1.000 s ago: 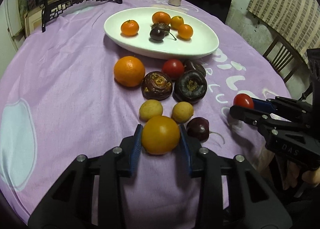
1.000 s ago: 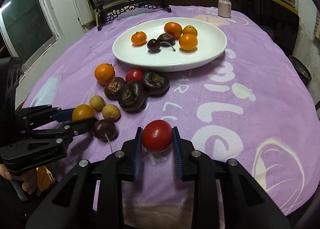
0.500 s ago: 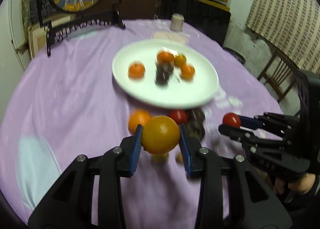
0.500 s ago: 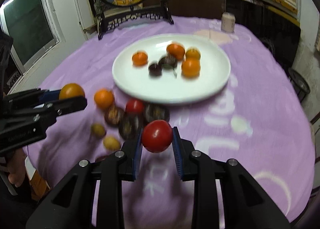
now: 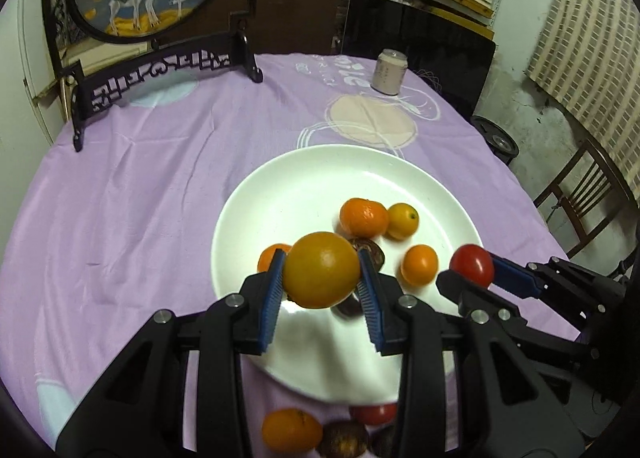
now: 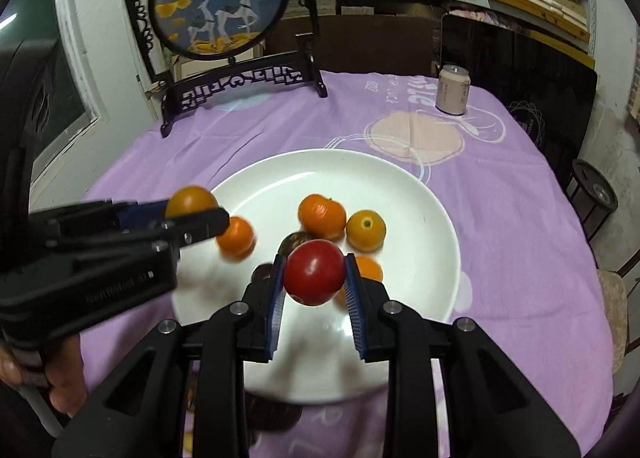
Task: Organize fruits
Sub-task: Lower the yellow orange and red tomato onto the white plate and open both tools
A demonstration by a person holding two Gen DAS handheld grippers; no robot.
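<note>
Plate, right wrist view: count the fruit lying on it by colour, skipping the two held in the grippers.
Orange or yellow fruit: 4
Dark fruit: 2
Total: 6

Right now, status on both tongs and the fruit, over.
Left tongs shut on yellow-orange fruit. Right tongs shut on red tomato. Both over white plate; landing spots crowded by fruit already there.
</note>
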